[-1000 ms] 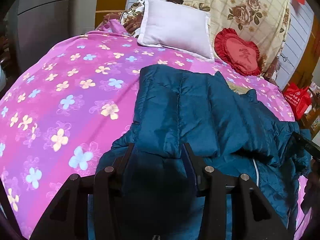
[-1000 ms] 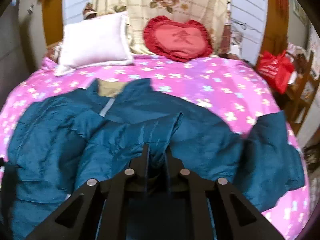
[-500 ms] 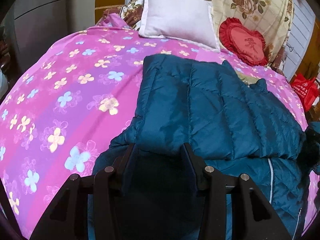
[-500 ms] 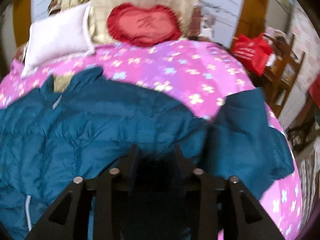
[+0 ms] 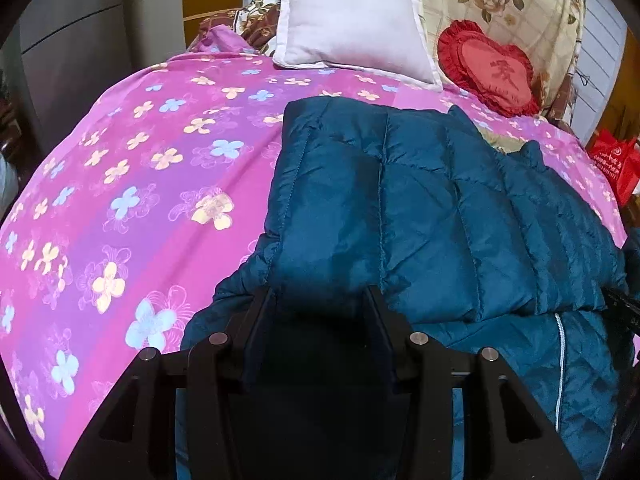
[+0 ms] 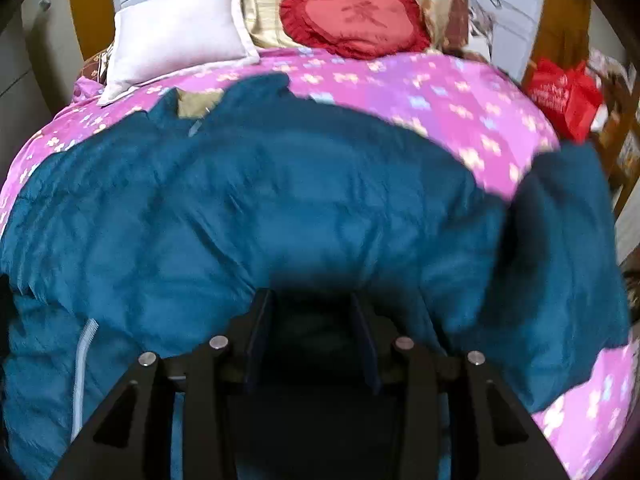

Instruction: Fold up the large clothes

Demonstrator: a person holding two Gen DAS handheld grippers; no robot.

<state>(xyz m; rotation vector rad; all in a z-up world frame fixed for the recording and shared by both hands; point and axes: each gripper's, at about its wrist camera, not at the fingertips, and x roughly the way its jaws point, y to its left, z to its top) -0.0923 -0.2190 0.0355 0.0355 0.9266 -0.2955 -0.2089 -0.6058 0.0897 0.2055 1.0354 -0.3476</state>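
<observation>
A teal quilted jacket (image 5: 440,208) lies spread on a pink flowered bedspread (image 5: 140,200). Its left side is folded over onto its body, and my left gripper (image 5: 318,300) is shut on the near edge of that fold. A white zipper (image 5: 560,360) shows below the fold at the right. In the right wrist view the jacket (image 6: 280,200) fills the middle, blurred, with one sleeve (image 6: 568,240) lying out to the right. My right gripper (image 6: 312,304) hangs low over the jacket's near part. Its jaws stand apart and grip nothing.
At the head of the bed lie a white pillow (image 5: 352,20) and a red heart cushion (image 5: 488,68) against a floral blanket. A red bag (image 6: 564,96) stands beside the bed on the right. A grey cabinet is on the left.
My right gripper has let go of the jacket fold, opened and sunk towards the jacket. The left gripper has lowered the folded side a little, still gripping it.
</observation>
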